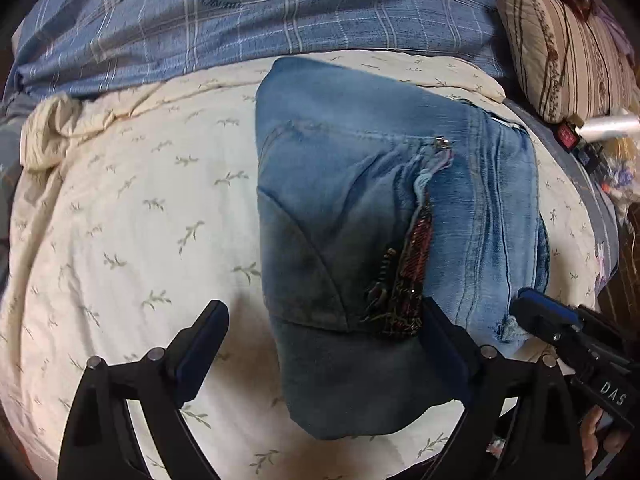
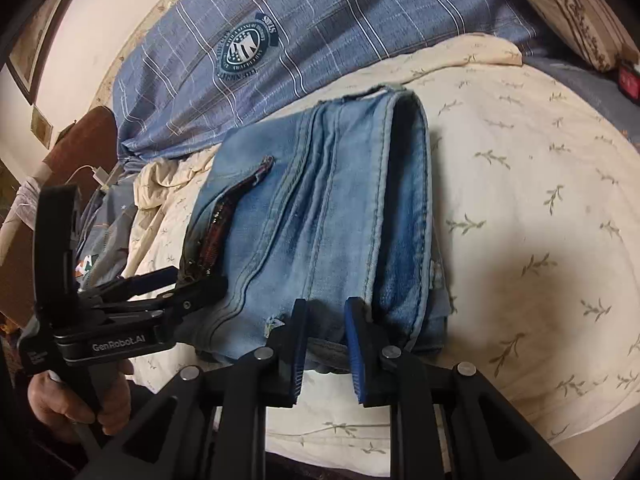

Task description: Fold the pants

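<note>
Right wrist view: folded jeans (image 2: 320, 216) on cream leaf-print bedspread (image 2: 520, 200), long axis running from near edge toward plaid blue pillow (image 2: 320, 20). Right gripper (image 2: 326, 344) pinched on jeans' near hem. Left gripper (image 1: 324, 344) spread wide, straddling jeans' near left corner, gripping nothing.

Faded blue jeans (image 1: 360, 208) — folded compactly (fly zipper showing) — lie on the bedspread.

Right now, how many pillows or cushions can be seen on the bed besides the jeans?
2. A blue plaid pillow with a round crest lies at the far edge behind the folded jeans; a beige striped cushion sits at far right. Others may be hidden beyond the frame.
</note>
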The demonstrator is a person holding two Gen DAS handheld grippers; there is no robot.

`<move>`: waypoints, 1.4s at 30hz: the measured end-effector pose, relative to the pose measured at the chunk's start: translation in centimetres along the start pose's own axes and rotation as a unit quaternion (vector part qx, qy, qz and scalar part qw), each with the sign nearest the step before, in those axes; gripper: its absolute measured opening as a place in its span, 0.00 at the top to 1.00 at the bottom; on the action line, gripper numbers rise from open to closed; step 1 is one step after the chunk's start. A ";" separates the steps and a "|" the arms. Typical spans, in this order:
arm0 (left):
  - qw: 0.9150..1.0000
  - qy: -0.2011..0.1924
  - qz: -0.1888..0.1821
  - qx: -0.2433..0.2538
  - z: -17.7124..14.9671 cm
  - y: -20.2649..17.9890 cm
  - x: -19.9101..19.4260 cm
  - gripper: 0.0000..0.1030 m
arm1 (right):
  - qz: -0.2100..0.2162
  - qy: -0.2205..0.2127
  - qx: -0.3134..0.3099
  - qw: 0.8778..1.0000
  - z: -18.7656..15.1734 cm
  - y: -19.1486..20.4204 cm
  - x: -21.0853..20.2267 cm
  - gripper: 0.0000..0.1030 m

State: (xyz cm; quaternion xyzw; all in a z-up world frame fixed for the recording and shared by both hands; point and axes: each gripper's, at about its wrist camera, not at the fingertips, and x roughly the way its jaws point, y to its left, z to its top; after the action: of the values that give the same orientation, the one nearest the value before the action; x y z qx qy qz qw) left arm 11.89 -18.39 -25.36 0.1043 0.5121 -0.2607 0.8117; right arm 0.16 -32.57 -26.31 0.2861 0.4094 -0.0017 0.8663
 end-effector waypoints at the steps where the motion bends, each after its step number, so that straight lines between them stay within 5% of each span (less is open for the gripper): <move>1: 1.000 -0.001 0.001 -0.003 -0.2 0.1 0.1 0.08 | -0.001 0.002 -0.002 1.000 -0.1 0.1 0.1 0.78; 7: 1.000 0.000 0.019 0.001 -0.5 0.0 0.9 0.00 | -0.020 0.001 -0.018 1.000 -0.4 1.0 0.7 0.78; 15: 0.998 0.013 -0.029 -0.054 -1.0 1.8 -0.6 0.00 | 0.000 -0.015 -0.004 1.000 -0.4 0.6 -0.6 0.79; 26: 0.992 -0.129 0.005 -0.015 -2.8 2.8 -10.4 0.01 | -0.005 -0.067 0.001 0.998 0.8 -0.7 -6.9 0.78; 32: 0.988 -0.147 0.038 0.013 -4.8 3.3 -11.2 0.00 | -0.011 -0.076 -0.011 0.997 0.7 -0.8 -8.4 0.77; 37: 0.984 -0.158 0.082 0.029 -6.2 3.1 -11.4 0.01 | 0.002 -0.083 -0.001 0.997 0.0 -0.6 -8.3 0.66; 38: 0.983 -0.159 0.091 0.031 -6.3 3.1 -11.6 0.00 | 0.005 -0.085 -0.001 0.996 -0.1 -0.4 -8.3 0.59; 39: 0.982 -0.160 0.095 0.032 -6.4 3.1 -11.8 0.00 | 0.007 -0.087 -0.001 0.996 -0.2 -0.1 -8.4 0.40; 42: 0.980 -0.169 0.094 0.035 -6.5 3.0 -12.5 0.00 | 0.021 -0.110 -0.006 0.994 -0.4 0.8 -9.0 0.33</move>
State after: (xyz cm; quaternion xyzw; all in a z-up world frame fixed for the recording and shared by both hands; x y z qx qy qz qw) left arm 4.17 -9.04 -17.53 0.1346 0.3459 -0.2145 0.9034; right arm -5.91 -33.77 -19.76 0.2876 0.3056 -0.0124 0.9076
